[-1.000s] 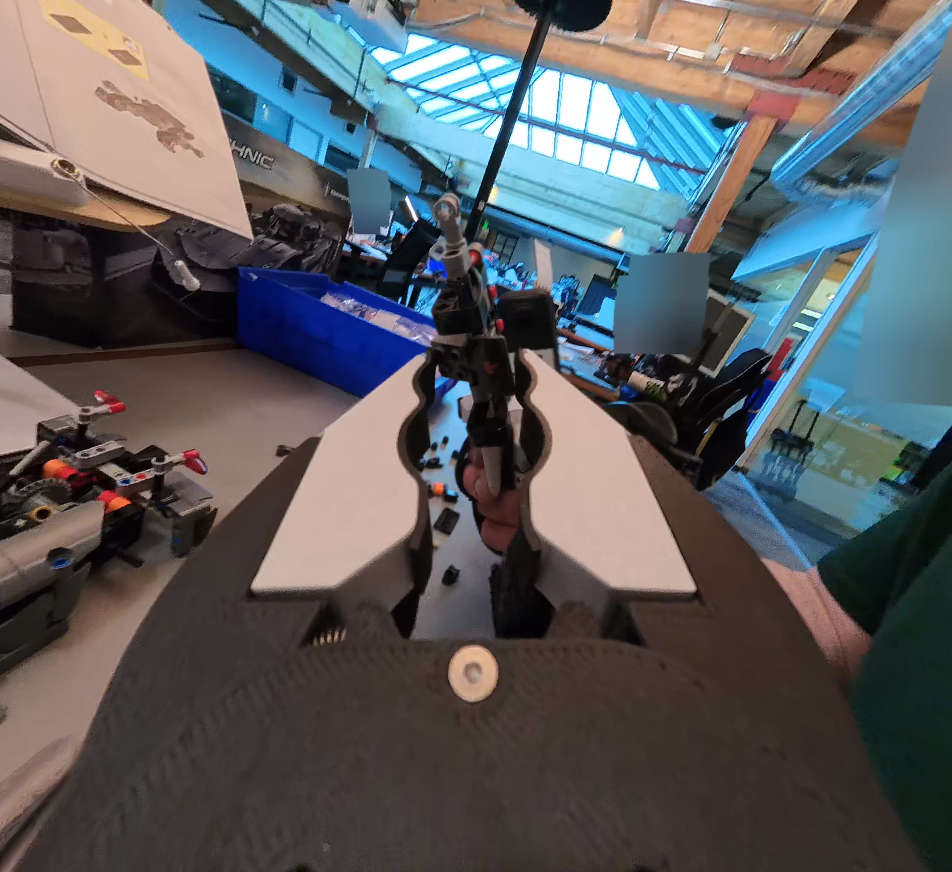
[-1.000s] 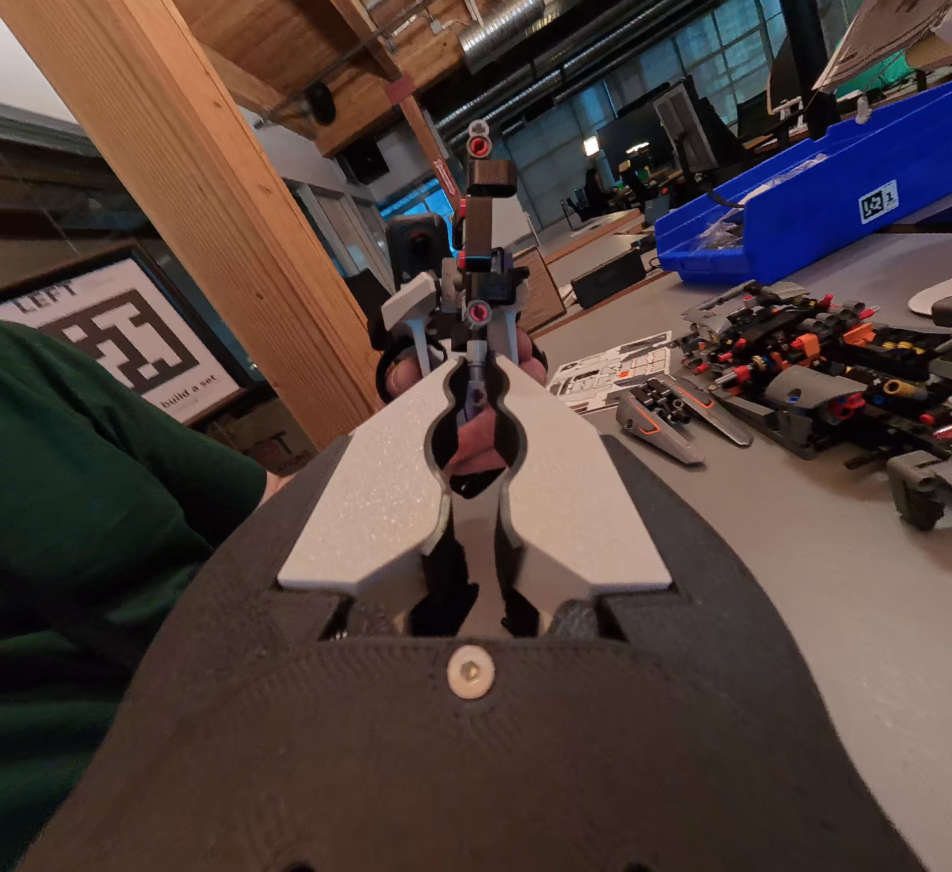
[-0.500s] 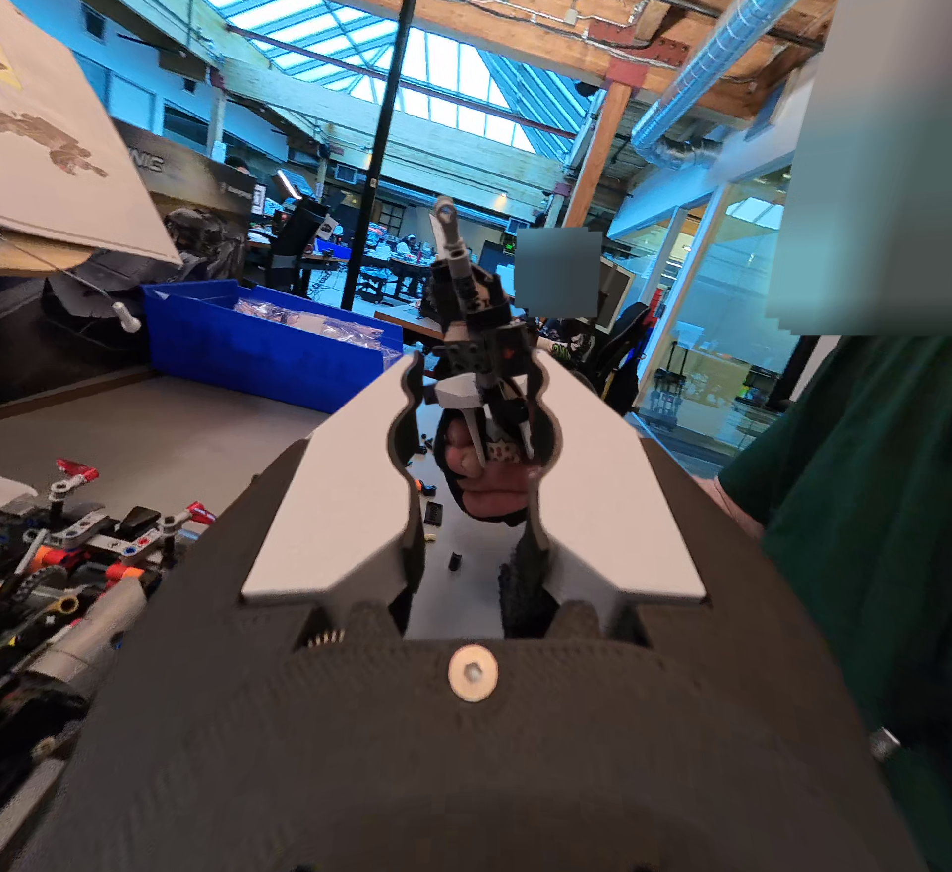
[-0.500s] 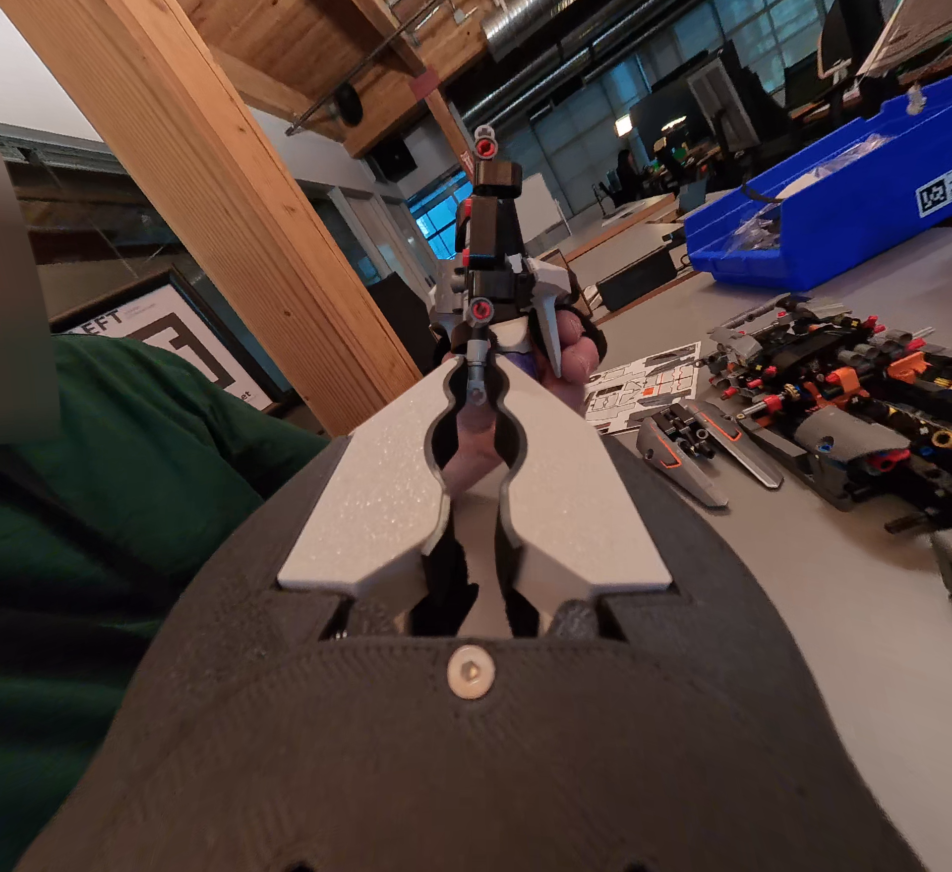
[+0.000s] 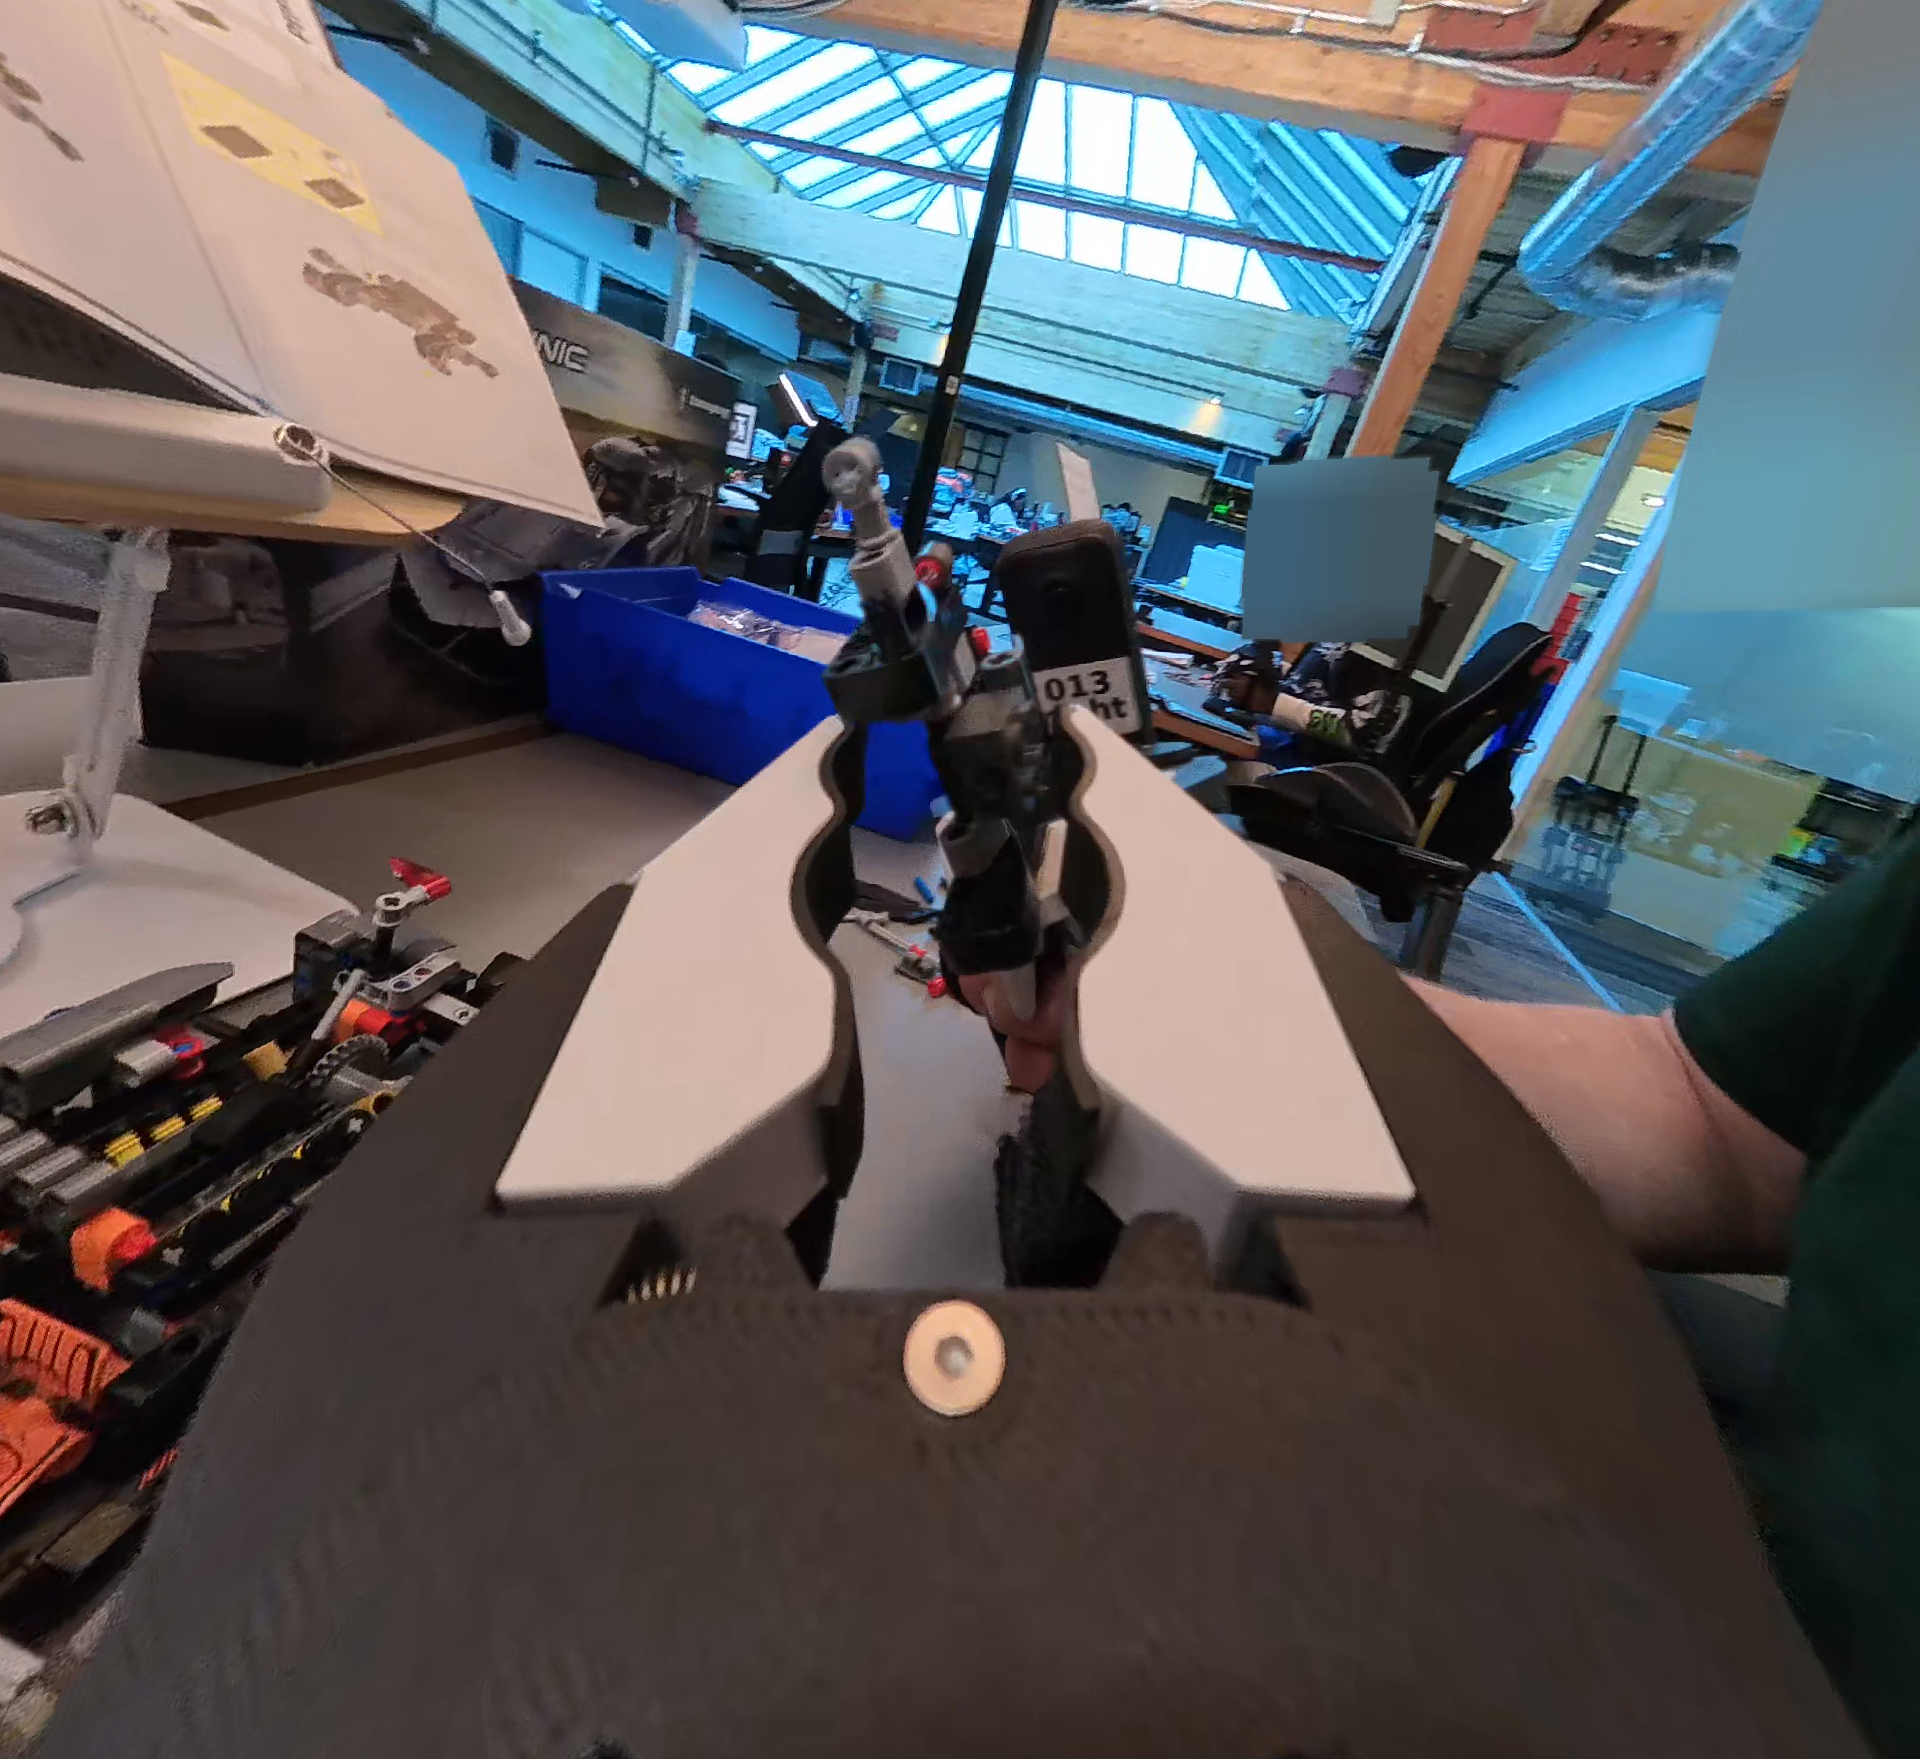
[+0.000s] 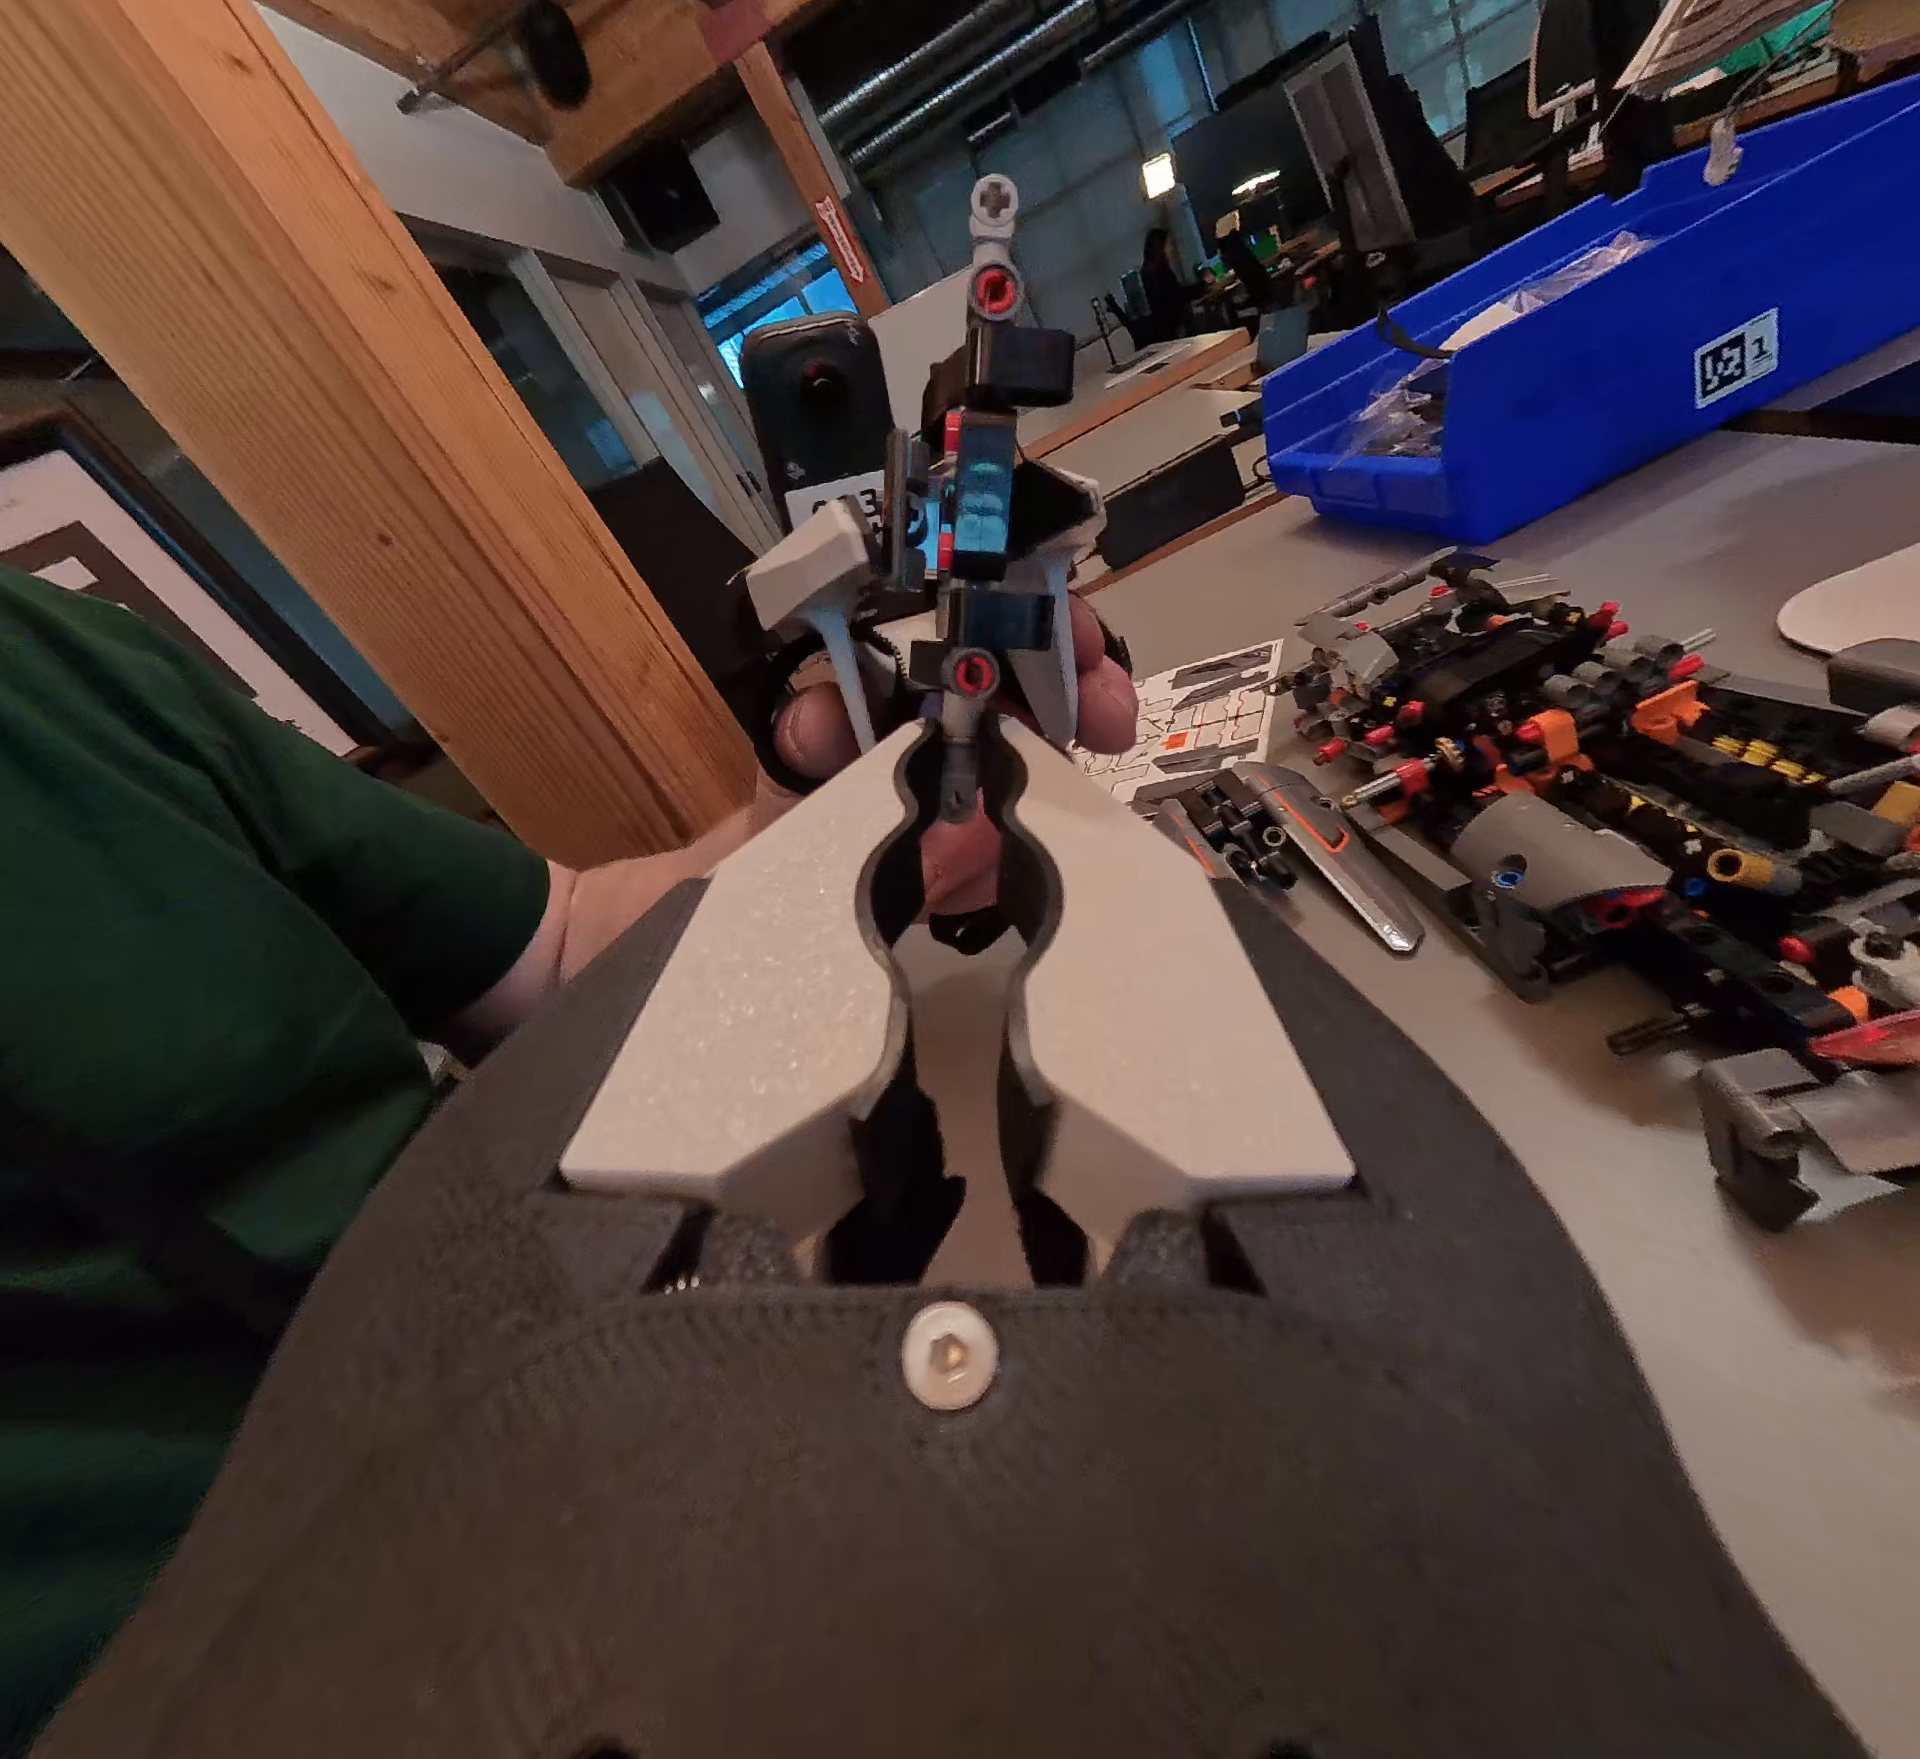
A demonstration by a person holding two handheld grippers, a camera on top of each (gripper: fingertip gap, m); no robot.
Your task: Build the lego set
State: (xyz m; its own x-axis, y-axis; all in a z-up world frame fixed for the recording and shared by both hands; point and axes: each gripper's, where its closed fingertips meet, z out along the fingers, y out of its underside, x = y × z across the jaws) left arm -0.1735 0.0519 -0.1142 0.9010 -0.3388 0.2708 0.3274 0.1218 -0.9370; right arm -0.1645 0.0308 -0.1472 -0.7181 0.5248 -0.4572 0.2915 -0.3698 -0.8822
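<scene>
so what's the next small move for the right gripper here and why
Probably ease the right gripper forward to seat the thin grey link it pinches. That link hangs at the bottom of the small lego sub-assembly, just under a red pin, while the left gripper braces the sub-assembly from the far side, in the air above the table.

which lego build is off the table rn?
The small black-and-grey sub-assembly, gripped between the left tool and right tool. The long chassis and the grey winged piece lie on the table.
</scene>
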